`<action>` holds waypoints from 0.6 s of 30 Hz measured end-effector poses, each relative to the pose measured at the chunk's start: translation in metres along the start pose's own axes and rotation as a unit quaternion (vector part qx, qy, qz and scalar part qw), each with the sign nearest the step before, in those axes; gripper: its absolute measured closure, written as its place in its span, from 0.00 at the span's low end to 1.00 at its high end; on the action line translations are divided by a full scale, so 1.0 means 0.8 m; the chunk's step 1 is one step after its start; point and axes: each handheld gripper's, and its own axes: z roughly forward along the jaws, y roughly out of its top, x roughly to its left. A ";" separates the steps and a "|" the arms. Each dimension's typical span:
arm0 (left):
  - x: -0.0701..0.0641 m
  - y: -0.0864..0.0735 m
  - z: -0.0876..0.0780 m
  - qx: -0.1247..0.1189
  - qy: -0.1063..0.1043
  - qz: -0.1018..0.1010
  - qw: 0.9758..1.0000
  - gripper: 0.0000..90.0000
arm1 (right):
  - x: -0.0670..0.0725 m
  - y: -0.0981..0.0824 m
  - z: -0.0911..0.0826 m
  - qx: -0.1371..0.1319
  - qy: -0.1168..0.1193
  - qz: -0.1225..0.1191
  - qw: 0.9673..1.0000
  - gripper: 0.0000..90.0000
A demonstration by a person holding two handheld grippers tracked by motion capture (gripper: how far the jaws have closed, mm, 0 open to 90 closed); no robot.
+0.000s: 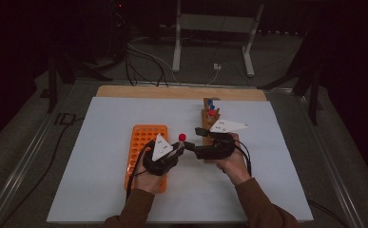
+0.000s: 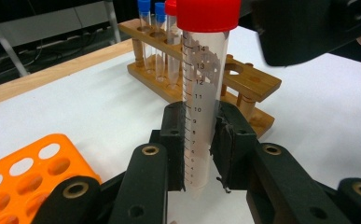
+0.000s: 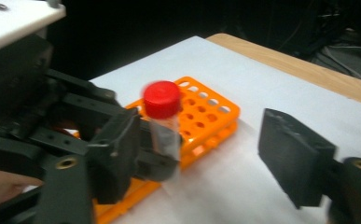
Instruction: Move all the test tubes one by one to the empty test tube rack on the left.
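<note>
left gripper (image 2: 199, 140) clamped on red-capped tube (image 2: 203, 88), pads pressed on both sides of the clear lower part; tube upright, printed scale facing the camera, red cap at the top. seen from above, held over the middle of white table sheet (image 1: 101, 190), just off the right edge of orange rack (image 1: 143, 137), with the cap (image 1: 182, 137) standing clear above the jaws. left hand (image 1: 148, 178) wrapped round the gripper body, lying over the near right part of the rack.

right gripper (image 3: 192, 154) wide, nothing pressed between its pads; one jaw pad well to the right of the tube in its own view, the other jaw at lower left, the tube and the left gripper's jaws in the gap between. no earlier picture to compare. in the high view right gripper (image 1: 191, 147) pointed left toward the tube, close beside the left one, right hand (image 1: 231, 159) behind it.

wooden rack (image 2: 243, 79) standing behind the tube, toward the far right part of the sheet, bearing two blue-capped tubes (image 2: 144, 28) and another red-capped one in its holes; several holes bare. orange rack lying flat on the sheet left of centre, holes bare where visible.

wooden table edge (image 1: 181, 92) showing past the far edge of the sheet.
</note>
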 end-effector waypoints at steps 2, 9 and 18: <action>0.003 -0.002 -0.004 0.000 -0.006 -0.003 1.000 0.84 | -0.003 -0.002 -0.002 -0.003 -0.006 0.003 1.000 0.24; 0.015 -0.008 -0.022 -0.003 -0.005 0.000 1.000 0.84 | -0.010 -0.009 -0.010 -0.008 -0.036 0.008 0.999 0.06; 0.026 -0.018 -0.037 -0.005 -0.003 -0.005 1.000 0.84 | -0.019 -0.019 -0.019 -0.008 -0.057 0.015 0.998 0.00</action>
